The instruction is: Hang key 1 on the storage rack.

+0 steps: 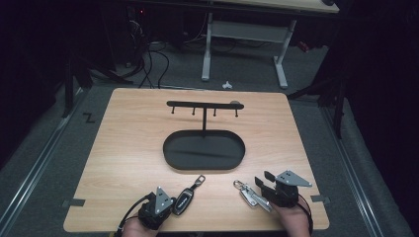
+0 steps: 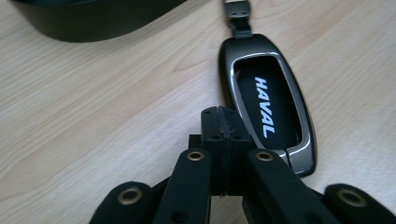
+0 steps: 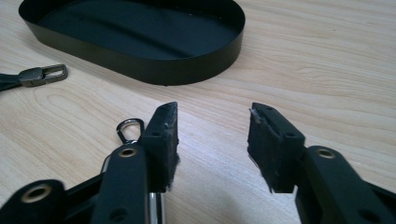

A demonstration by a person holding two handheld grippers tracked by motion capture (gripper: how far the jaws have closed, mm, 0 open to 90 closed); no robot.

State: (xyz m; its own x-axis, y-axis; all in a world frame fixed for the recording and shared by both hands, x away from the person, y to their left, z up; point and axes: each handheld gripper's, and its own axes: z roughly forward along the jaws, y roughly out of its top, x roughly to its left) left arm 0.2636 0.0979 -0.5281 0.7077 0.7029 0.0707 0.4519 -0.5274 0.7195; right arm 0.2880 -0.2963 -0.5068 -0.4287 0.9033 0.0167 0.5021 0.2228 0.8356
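A black HAVAL car key fob (image 2: 266,107) lies flat on the wooden table, its strap and metal clasp (image 1: 200,180) pointing toward the tray. My left gripper (image 2: 219,135) is shut with nothing between its pads, just left of the fob; in the high view the left gripper (image 1: 170,203) sits at the front edge beside the fob (image 1: 183,202). My right gripper (image 3: 215,140) stands open over bare wood. A silver key bunch (image 1: 249,195) lies just left of the right gripper (image 1: 264,178), and its carabiner ring (image 3: 130,127) shows beside the left jaw.
A black key stand stands mid-table: an oval tray (image 1: 170,158) with an upright post and a crossbar with several hooks (image 1: 203,104). The fob's clasp (image 3: 44,74) lies near the tray wall (image 3: 187,70). A desk frame (image 1: 244,34) stands on the floor beyond the table.
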